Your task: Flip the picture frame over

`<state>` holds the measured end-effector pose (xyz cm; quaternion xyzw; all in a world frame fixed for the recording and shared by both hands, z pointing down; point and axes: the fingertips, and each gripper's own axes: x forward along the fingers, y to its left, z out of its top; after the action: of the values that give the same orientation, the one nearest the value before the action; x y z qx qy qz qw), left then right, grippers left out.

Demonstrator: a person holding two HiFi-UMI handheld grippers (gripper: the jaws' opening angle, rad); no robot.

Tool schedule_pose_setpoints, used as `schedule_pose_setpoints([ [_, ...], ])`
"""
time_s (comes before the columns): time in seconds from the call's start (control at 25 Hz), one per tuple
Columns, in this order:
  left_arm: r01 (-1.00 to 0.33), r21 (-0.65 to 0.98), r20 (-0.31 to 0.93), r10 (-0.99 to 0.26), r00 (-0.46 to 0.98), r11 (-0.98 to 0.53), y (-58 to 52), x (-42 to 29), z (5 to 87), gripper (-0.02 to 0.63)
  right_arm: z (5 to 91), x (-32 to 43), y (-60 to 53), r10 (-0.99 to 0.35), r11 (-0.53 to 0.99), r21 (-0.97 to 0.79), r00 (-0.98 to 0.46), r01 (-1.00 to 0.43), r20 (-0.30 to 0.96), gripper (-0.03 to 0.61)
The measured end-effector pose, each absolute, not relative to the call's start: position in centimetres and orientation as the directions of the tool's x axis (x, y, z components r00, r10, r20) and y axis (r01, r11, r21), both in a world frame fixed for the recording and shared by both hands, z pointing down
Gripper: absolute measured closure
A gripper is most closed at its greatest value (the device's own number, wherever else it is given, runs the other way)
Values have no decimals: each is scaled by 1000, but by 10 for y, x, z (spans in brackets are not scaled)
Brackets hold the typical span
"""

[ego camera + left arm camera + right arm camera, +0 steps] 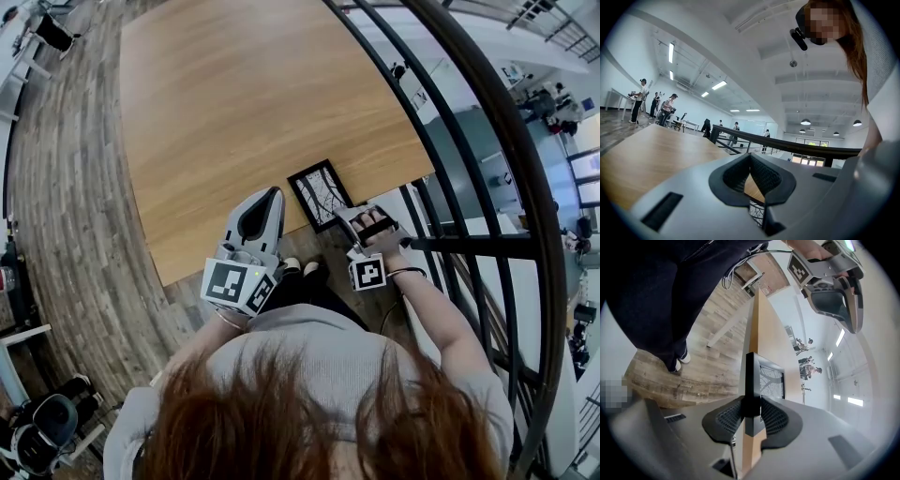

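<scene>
Two pads of the right gripper [751, 409] are clamped on the frame's [771, 380] near edge, which sits edge-on between them in that gripper's view. The frame lies at the table's [234, 112] near edge, toward the right, picture side up (a branching pattern shows on its face). The left gripper [751, 158] has its jaws together on nothing and hangs just left of the frame, apart from it.

The step in hand looks like the turn itself. The hold is on a thin rim, so the squeeze should be kept even. Raise the near edge, let the far edge act as the hinge on the wood, and roll the wrist over. Lower the face onto the table instead of letting it fall, since it may be glazed. If the far edge skates away, the left gripper could block it.

The frame's back, and any stand on it, is out of sight. I cannot tell whether the near edge rests on the table or is lifted off it. In the head view the right gripper's body covers the contact.
</scene>
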<state>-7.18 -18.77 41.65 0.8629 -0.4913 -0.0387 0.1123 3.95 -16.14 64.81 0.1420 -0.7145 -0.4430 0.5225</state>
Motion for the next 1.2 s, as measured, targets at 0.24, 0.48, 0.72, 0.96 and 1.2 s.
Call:
schedule_pose_setpoints([
  [0.24,-838,238,39,-858,513,-491,-189,-70,417,607,638,32,-166,-677,579,785,-407,220,614,486],
  [0.48,-843,232,51,-860,508,-485,-191,-69,417,607,637,32,-167,-653,650,748,-404,135,641,392],
  [0.72,-846,226,56,-860,507,-483,-193,-69,418,607,623,30,-163,-646,678,732,-417,72,639,341],
  [0.96,-843,216,61,-855,515,-493,-187,-61,421,607,568,51,-160,-757,608,788,-374,-103,535,342],
  [1.2,-839,218,38,-854,518,-499,-182,-50,416,607,479,70,-165,-866,487,709,-386,-510,318,342],
])
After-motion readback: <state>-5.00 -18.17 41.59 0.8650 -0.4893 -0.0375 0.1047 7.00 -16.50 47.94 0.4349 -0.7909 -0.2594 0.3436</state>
